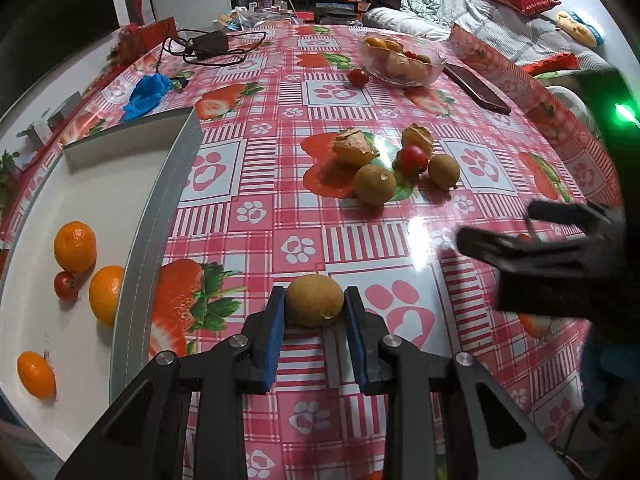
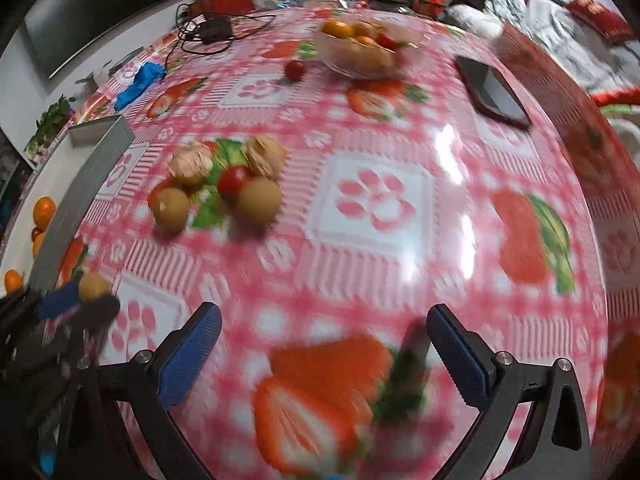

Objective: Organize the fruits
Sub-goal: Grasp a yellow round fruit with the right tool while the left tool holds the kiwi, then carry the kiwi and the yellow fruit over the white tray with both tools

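Note:
My left gripper point(image 1: 315, 295) is shut on a small brown round fruit point(image 1: 315, 306), held just above the tablecloth beside the white tray point(image 1: 160, 216). The tray holds three oranges point(image 1: 75, 246) and a cherry tomato point(image 1: 65, 286). Further out lies a cluster of two brown fruits point(image 1: 375, 184), a tomato point(image 1: 413, 159) and two papery husked fruits point(image 1: 354, 146). In the blurred right wrist view, my right gripper point(image 2: 324, 320) is open and empty over the cloth, with the cluster point(image 2: 260, 200) ahead to its left. The left gripper point(image 2: 80, 296) and its fruit point(image 2: 93, 286) show at far left.
A glass bowl point(image 1: 402, 62) of fruit stands at the far side, with a lone tomato point(image 1: 357, 78) beside it. A dark phone point(image 1: 476, 88) lies to its right. A blue cloth point(image 1: 148, 90) and a charger with its cable point(image 1: 208, 46) sit at the far left.

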The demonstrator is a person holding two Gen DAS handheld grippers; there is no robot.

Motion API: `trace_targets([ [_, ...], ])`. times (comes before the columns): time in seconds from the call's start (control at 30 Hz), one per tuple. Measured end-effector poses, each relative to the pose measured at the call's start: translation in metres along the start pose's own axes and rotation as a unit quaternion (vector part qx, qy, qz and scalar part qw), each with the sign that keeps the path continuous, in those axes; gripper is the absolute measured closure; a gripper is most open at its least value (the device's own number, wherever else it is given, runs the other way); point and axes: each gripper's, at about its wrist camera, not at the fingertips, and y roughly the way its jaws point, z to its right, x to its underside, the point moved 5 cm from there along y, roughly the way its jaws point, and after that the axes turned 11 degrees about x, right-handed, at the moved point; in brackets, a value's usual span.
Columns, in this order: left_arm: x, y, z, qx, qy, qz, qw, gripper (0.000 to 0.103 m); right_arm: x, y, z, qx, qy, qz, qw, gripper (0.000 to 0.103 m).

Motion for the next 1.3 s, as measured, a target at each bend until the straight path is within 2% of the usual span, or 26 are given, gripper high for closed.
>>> trace_targets([
  [0.13, 0.000, 0.000, 0.000, 0.002, -0.002, 0.000, 1.0000, 0.071, -0.020, 0.010, -0.016, 0.010, -0.015, 0.015, 1.000, 0.000],
  [0.23, 0.000, 0.000, 0.000, 0.001, -0.002, 0.000, 1.0000, 0.071, -0.031, 0.012, -0.025, 0.014, -0.024, 0.030, 0.999, 0.011],
  [0.3, 0.000, 0.000, 0.000, 0.002, -0.002, 0.000, 1.0000, 0.071, -0.037, 0.011, -0.029, 0.008, -0.028, 0.038, 0.999, 0.032],
  [0.33, 0.000, 0.000, 0.000, 0.002, -0.002, 0.000, 1.0000, 0.071, -0.040, 0.010, -0.030, 0.008, -0.030, 0.042, 0.999, 0.037],
  [0.4, 0.000, 0.000, 0.000, 0.002, -0.002, 0.000, 1.0000, 0.071, -0.043, 0.009, -0.032, 0.001, -0.032, 0.047, 0.998, 0.059],
  [0.47, 0.000, 0.000, 0.000, 0.002, 0.000, 0.001, 1.0000, 0.071, -0.041, 0.007, -0.032, -0.008, -0.030, 0.047, 0.998, 0.074],
  [0.67, 0.001, -0.001, 0.000, 0.004, 0.003, 0.006, 1.0000, 0.071, -0.019, -0.006, -0.012, -0.056, 0.009, 0.040, 0.998, 0.074],
  [0.8, 0.004, -0.005, 0.000, 0.030, -0.007, 0.005, 0.9995, 0.071, 0.006, -0.019, 0.006, -0.074, 0.035, 0.034, 0.996, 0.074],
  [1.0, 0.011, -0.021, 0.005, 0.038, 0.005, 0.017, 0.9991, 0.071, 0.037, -0.030, 0.026, -0.077, 0.061, 0.029, 0.995, 0.074],
  [1.3, 0.015, -0.036, 0.004, 0.040, 0.004, 0.020, 0.9990, 0.071, 0.048, -0.041, 0.027, -0.089, 0.072, 0.032, 0.993, 0.074],
])
